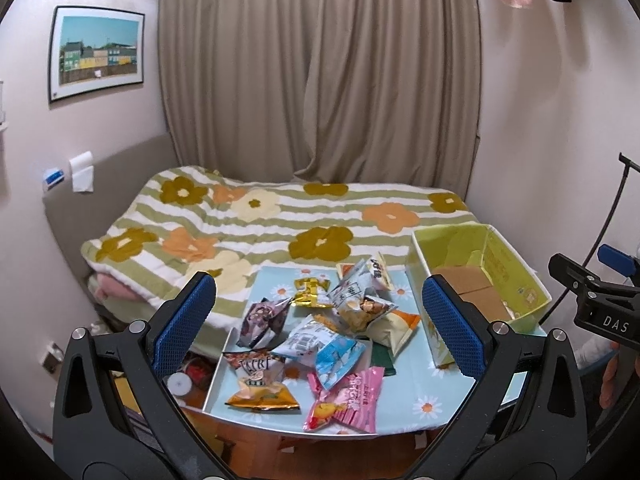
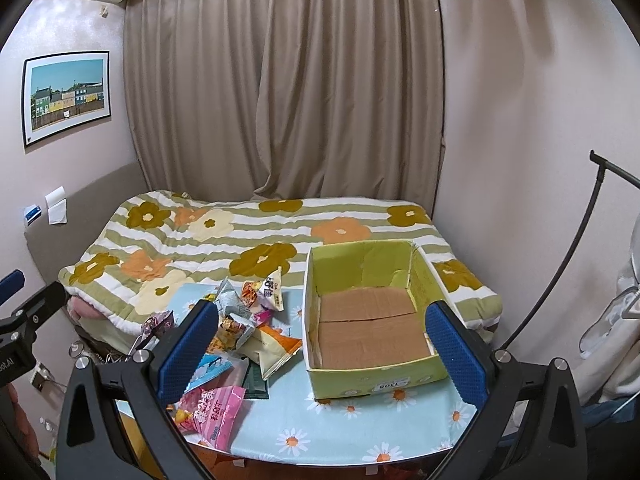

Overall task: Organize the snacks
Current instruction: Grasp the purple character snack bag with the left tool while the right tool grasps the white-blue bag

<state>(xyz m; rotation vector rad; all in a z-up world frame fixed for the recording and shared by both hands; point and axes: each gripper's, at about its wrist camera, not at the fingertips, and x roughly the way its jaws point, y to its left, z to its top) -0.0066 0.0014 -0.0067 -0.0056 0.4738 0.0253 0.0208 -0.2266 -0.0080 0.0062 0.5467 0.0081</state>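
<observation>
Nearest the left wrist camera, the left tongs are seen spread wide with nothing between the blue pads, held above the near edge of the table, whose cloth is printed with daisies. Framed between and just beyond the fingers, a loose heap of snack packets is spread over the table — a pink packet and an orange packet lie closest, a purple one toward the left finger. Beyond the right finger stands the green cardboard box, and no packet can be made out in it. In the right wrist view, the right tongs are likewise spread and empty. The box is framed almost squarely between the fingers, and only its bare brown floor is shown; the snack heap lies around and behind the left finger, just beside the box's left wall, the pink packet nearest. The task is judged barely begun — every visible packet is still on the table, and all remain to be moved into the box.
</observation>
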